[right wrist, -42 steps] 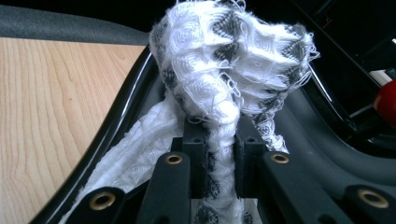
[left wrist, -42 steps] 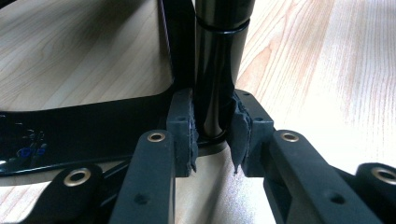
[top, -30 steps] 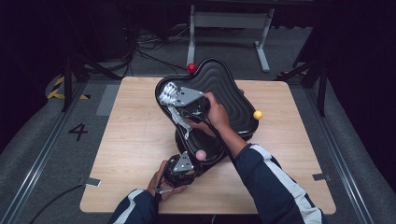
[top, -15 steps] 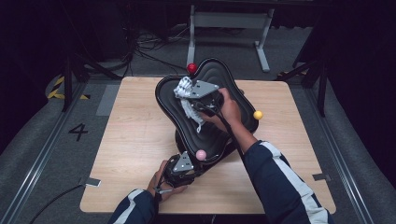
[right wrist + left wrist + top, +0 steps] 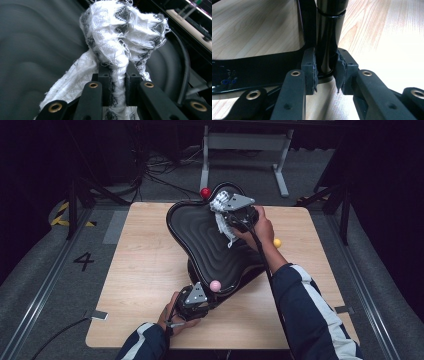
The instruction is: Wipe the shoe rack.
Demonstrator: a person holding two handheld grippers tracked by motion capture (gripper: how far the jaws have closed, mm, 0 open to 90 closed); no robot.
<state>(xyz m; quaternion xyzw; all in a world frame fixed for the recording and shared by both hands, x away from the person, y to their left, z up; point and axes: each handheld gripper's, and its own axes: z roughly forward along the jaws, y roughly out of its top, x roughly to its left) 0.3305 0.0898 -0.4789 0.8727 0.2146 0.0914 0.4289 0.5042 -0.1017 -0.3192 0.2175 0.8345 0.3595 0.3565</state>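
The right gripper (image 5: 115, 82) is clamped on a white, loosely woven cloth (image 5: 120, 40) with grey-black zigzag patterning. Its two black jaws pinch a twisted neck of the fabric, and the rest bunches into a frayed wad just beyond the fingertips, with a tail trailing below and to one side. The cloth looks light, soft and limp, likely to fold and drag rather than push, so a pinch on the gathered neck, as here, seems the sensible hold; loose threads could snag. Under the wad lies the black, ridged surface of a curved plastic seat-like shell (image 5: 210, 240); the cloth (image 5: 223, 215) rests against its far upper part. In the high view the right hand (image 5: 260, 227) reaches well forward over the shell, its striped sleeve stretched, gripper (image 5: 220, 202) pointing away from the person.

The left gripper (image 5: 325, 72) is closed on a glossy black upright post (image 5: 328, 35) of the shell's stand, pads pressed on either side. The post looks hard, smooth and possibly slippery, so a firm squeeze low down suits it. The left hand (image 5: 177, 312) sits close to the person at the near table edge, held low and level. A pink ball (image 5: 215, 285) lies just beyond it; a red ball (image 5: 205, 193) and a yellow ball (image 5: 277, 243) sit near the right gripper. All stands on a light wooden table (image 5: 140, 265).
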